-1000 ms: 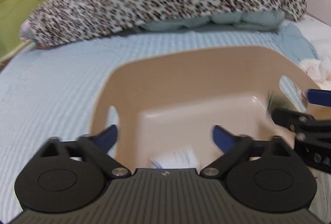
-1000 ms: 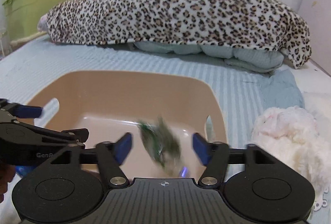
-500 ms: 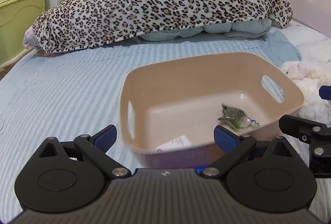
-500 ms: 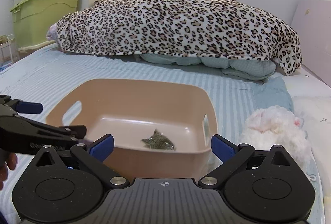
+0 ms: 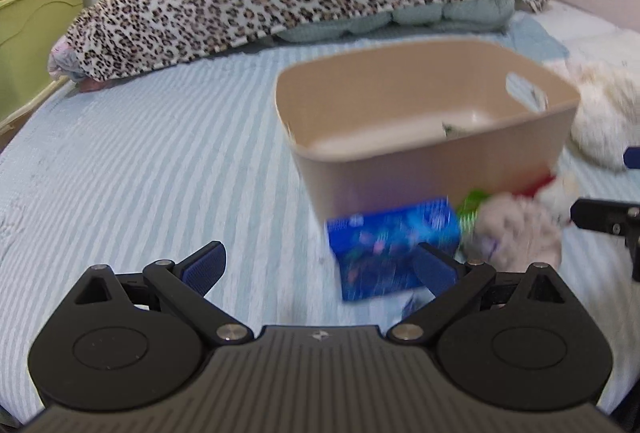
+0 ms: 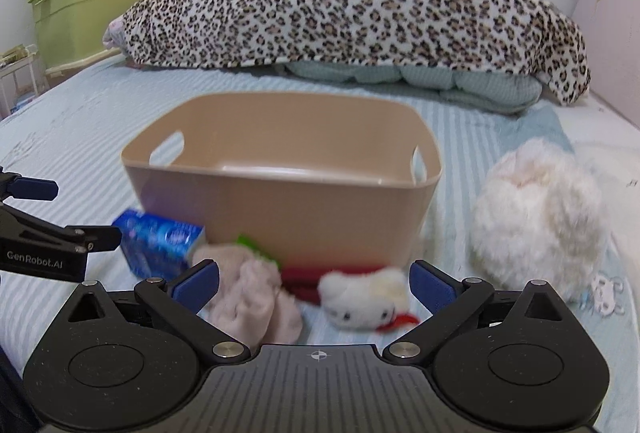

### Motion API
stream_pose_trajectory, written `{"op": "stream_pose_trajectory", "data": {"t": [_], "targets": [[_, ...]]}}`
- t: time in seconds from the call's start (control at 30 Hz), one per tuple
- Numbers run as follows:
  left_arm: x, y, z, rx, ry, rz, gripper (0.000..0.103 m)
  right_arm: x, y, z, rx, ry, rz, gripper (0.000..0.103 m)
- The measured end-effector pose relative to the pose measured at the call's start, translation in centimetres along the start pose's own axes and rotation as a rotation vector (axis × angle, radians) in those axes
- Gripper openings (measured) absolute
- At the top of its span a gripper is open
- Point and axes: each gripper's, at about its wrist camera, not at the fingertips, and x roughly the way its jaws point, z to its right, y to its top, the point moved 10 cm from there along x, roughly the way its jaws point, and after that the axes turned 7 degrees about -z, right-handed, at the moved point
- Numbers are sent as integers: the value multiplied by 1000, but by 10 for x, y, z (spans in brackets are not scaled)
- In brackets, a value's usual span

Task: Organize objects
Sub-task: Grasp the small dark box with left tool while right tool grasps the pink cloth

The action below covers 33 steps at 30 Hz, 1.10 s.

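A tan plastic basket (image 5: 436,169) (image 6: 288,217) stands on the striped bed; a green packet (image 5: 454,131) shows inside it. In front of it lie a blue box (image 5: 384,245) (image 6: 160,241), a beige cloth (image 6: 252,301) (image 5: 516,233), a green item (image 6: 250,245), a red item (image 6: 308,279) and a small white plush (image 6: 364,299). My left gripper (image 5: 320,265) is open and empty, low over the bed, left of the blue box. My right gripper (image 6: 314,279) is open and empty, above the cloth and the small plush.
A large fluffy white toy (image 6: 536,217) lies right of the basket. A leopard-print blanket (image 6: 360,9) is piled at the head of the bed. Green and white storage bins (image 6: 88,5) stand at the left. The blue striped sheet (image 5: 140,173) stretches to the left.
Both grippers have pulled back and down from over the basket. The green packet dropped into the basket a second ago. The items in front of the basket have come into view.
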Motion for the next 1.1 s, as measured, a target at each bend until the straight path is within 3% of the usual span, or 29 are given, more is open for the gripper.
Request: {"op": "stream_pose_trajectory", "data": {"t": [0.47,0.5,0.57,0.7,0.8,0.83,0.9,0.93,0.97,1.1], "targets": [[40,-51,17,107,-120,-91,98,50,-40,-18,53,68,-92,102],[42,-53,19,115,-129,-96,97,53,-41,-19,54,74,-94,101],[46,-56,24,143,-133,-108,80,58,-43,-21,61,94,-103,94],[53,-61,33,170,-149,-121,74,62,-42,-24,69,120,-101,85],[54,-59,38,165,-173,-117,59,62,-41,-29,60,151,-99,70],[54,-57,40,162,-180,-117,53,61,-41,-32,54,164,-102,57],[52,-55,44,166,-191,-113,38,59,-42,-37,38,170,-101,44],[51,-54,46,165,-194,-110,26,58,-42,-39,34,176,-104,33],[49,-53,47,161,-193,-105,25,56,-42,-41,38,183,-111,21],[40,-54,52,154,-200,-76,25,46,-42,-39,43,178,-97,11]]}}
